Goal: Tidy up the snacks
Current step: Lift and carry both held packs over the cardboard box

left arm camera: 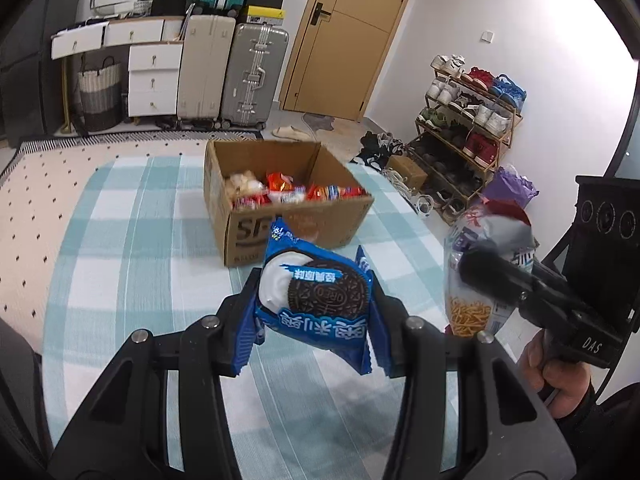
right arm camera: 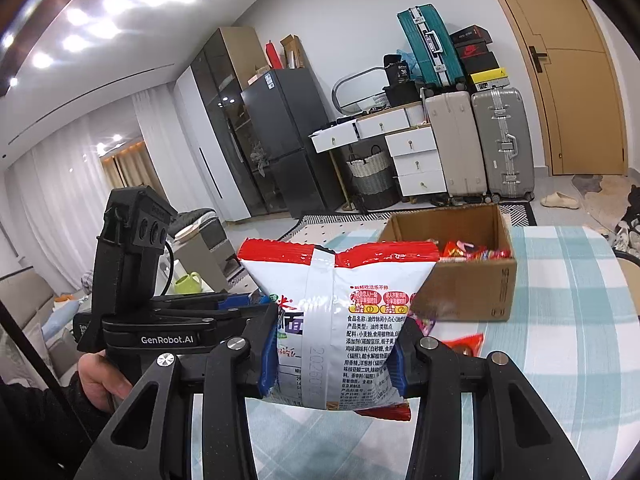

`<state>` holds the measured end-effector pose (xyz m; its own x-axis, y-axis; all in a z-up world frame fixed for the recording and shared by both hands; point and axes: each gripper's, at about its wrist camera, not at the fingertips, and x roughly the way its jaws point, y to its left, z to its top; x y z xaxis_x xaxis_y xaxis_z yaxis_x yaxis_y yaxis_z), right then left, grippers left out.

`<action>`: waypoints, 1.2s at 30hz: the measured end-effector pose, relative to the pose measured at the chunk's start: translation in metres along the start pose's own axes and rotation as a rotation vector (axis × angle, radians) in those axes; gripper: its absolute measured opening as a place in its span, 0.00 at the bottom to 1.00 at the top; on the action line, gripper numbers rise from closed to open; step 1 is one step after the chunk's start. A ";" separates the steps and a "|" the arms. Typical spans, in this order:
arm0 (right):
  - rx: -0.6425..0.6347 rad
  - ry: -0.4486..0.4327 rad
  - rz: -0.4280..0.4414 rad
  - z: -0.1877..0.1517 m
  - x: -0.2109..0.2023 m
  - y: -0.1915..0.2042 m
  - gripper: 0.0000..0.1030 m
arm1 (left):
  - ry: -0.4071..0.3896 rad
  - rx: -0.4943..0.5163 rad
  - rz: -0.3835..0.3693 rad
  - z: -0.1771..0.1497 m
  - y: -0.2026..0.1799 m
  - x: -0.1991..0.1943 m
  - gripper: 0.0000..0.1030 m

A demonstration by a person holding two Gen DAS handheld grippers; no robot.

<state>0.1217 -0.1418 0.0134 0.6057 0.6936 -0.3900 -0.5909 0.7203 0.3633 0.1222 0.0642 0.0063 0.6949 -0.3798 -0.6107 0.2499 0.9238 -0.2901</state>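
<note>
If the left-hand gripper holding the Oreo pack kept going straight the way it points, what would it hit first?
Probably the cardboard box of snacks: it sits straight ahead of the left gripper and its Oreo pack, with only bare checked tablecloth between. Depth is hard to judge.

Cardboard box on checked tablecloth

A: Where is the cardboard box?

B: On the tablecloth, at twelve o'clock from the left gripper, with snack packets inside it.

A: And what is nearer?

B: An Oreo packet sits between that gripper's fingers. At three o'clock the right gripper holds a noodle snack bag. Suitcases stand behind the box, by the door.
</note>
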 end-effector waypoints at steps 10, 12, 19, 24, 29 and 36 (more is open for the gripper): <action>-0.004 0.054 -0.027 0.085 0.029 -0.037 0.42 | 0.038 0.027 -0.009 0.096 -0.009 0.044 0.43; -0.008 0.069 -0.033 0.100 0.038 -0.044 0.42 | 0.054 0.031 -0.007 0.116 -0.011 0.058 0.43; 0.017 0.057 -0.085 0.156 0.066 -0.081 0.42 | 0.080 0.065 0.050 0.183 -0.011 0.107 0.43; -0.007 0.118 -0.129 0.183 0.107 -0.109 0.42 | 0.114 0.127 0.115 0.220 -0.004 0.161 0.43; -0.023 0.231 -0.171 0.180 0.161 -0.138 0.42 | 0.186 0.100 0.105 0.227 0.014 0.212 0.43; 0.026 0.317 -0.164 0.147 0.205 -0.168 0.42 | 0.268 0.059 0.109 0.201 0.041 0.260 0.43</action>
<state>0.4234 -0.1187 -0.0035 0.4937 0.5337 -0.6866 -0.4831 0.8248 0.2938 0.4488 0.0137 -0.0160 0.5190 -0.2703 -0.8109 0.2280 0.9581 -0.1735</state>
